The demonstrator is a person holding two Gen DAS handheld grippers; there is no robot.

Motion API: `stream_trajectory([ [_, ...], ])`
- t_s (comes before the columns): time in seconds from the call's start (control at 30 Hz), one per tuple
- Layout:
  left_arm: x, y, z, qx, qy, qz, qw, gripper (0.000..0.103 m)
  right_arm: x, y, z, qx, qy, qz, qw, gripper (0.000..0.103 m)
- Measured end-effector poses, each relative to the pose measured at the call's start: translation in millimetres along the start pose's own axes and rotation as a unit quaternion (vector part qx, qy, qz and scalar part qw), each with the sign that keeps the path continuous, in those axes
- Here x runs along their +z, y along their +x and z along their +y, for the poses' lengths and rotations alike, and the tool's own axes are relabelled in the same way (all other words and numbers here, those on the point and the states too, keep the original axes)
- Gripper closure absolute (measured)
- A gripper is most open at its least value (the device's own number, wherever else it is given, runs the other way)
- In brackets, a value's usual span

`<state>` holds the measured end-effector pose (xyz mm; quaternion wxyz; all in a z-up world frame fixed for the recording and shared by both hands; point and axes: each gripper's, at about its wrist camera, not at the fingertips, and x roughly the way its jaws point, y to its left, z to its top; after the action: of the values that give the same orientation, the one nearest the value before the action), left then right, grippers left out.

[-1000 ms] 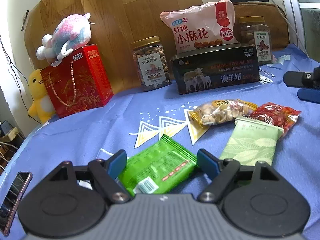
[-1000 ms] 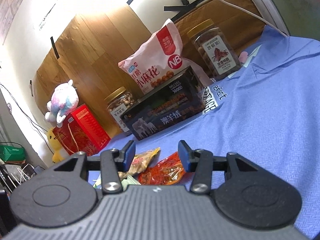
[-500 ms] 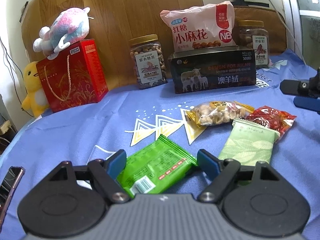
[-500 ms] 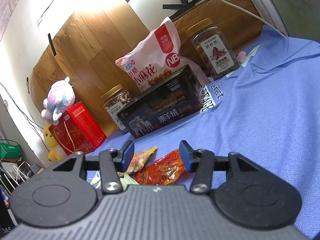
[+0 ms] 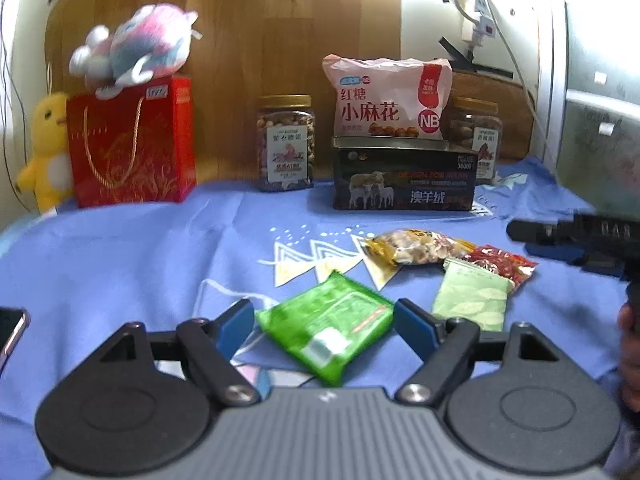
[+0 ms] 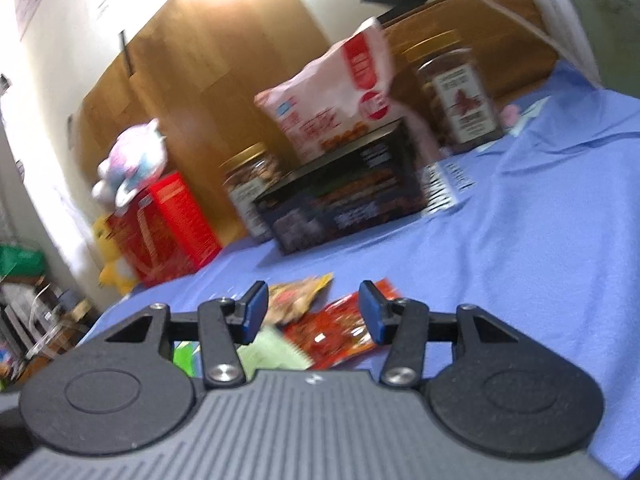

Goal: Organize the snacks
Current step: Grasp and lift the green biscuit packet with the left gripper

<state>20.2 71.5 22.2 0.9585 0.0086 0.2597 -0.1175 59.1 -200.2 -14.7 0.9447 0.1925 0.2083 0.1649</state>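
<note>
Four small snack packets lie on the blue cloth (image 5: pixel 120 264). A bright green packet (image 5: pixel 326 330) lies between the open fingers of my left gripper (image 5: pixel 324 330), which is not closed on it. A pale green packet (image 5: pixel 474 300), a yellow nut packet (image 5: pixel 416 250) and a red packet (image 5: pixel 502 264) lie to its right. My right gripper (image 6: pixel 314 314) is open and empty, just above the red packet (image 6: pixel 334 330) and the yellow nut packet (image 6: pixel 298 298). It also shows at the right edge of the left wrist view (image 5: pixel 576 240).
At the back stand a red gift bag (image 5: pixel 130 142) with a plush toy (image 5: pixel 134 46) on it, a nut jar (image 5: pixel 285 142), a dark tin box (image 5: pixel 404 178) with a pink snack bag (image 5: pixel 386 98) on top, and a second jar (image 5: pixel 478 134). A phone (image 5: pixel 10 332) lies at the left.
Both grippers have shifted a little and the views are blurred. The left view has tilted up. The packets have not moved. Both grippers stay open.
</note>
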Motion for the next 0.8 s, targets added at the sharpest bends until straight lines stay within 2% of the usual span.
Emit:
stream_trajectory([
  [0.07, 3.0, -3.2, 20.1, -0.025, -0.025, 0.018, 0.9992, 0.024, -0.7, 4.1, 15.0, 0.033, -0.026, 0.028, 0.999, 0.05],
  [0.1, 4.8, -2.7, 30.9, -0.051, -0.045, 0.033, 0.9971, 0.025, 0.0, 8.2, 25.8, 0.053, -0.047, 0.048, 0.996, 0.05],
  [0.17, 6.5, 1.6, 50.0, -0.111, -0.095, 0.062, 0.9874, 0.026, 2.7, 15.8, 44.3, 0.08, -0.093, 0.078, 0.989, 0.049],
  [0.23, 7.9, 7.9, 62.9, -0.16, -0.134, 0.08, 0.9747, 0.033, -1.7, 22.6, 70.1, 0.092, -0.156, 0.106, 0.978, 0.043],
  [0.3, 8.9, 13.7, 67.6, -0.174, -0.151, 0.086, 0.9692, 0.036, -5.9, 35.7, 90.0, 0.089, -0.209, 0.128, 0.965, 0.042],
  [0.4, 8.7, 25.3, 71.4, -0.176, -0.165, 0.099, 0.9655, 0.037, -9.4, 57.4, 105.6, 0.086, -0.26, 0.167, 0.947, 0.037],
  [0.47, 8.6, 33.8, 74.3, -0.187, -0.174, 0.112, 0.9603, 0.037, -11.6, 69.8, 110.8, 0.09, -0.285, 0.191, 0.935, 0.031],
  [0.53, 8.5, 41.9, 74.9, -0.193, -0.178, 0.123, 0.9569, 0.039, -13.3, 80.4, 111.7, 0.101, -0.298, 0.214, 0.925, 0.03],
  [0.6, 7.7, 45.1, 71.7, -0.183, -0.174, 0.124, 0.9597, 0.055, -13.7, 88.4, 110.9, 0.115, -0.294, 0.238, 0.919, 0.032],
  [0.67, 9.7, 48.0, 71.6, -0.188, -0.176, 0.126, 0.958, 0.058, -19.4, 86.2, 116.3, 0.115, -0.307, 0.233, 0.916, 0.047],
  [0.7, 10.2, 48.2, 71.2, -0.194, -0.176, 0.127, 0.9567, 0.063, -22.1, 82.8, 117.6, 0.111, -0.32, 0.227, 0.913, 0.053],
  [0.73, 11.2, 48.6, 70.3, -0.2, -0.176, 0.128, 0.9554, 0.066, -22.3, 81.0, 117.7, 0.114, -0.319, 0.228, 0.913, 0.063],
  [0.8, 13.7, 46.6, 66.5, -0.21, -0.169, 0.126, 0.9548, 0.069, -19.7, 78.0, 115.8, 0.126, -0.293, 0.231, 0.919, 0.068],
])
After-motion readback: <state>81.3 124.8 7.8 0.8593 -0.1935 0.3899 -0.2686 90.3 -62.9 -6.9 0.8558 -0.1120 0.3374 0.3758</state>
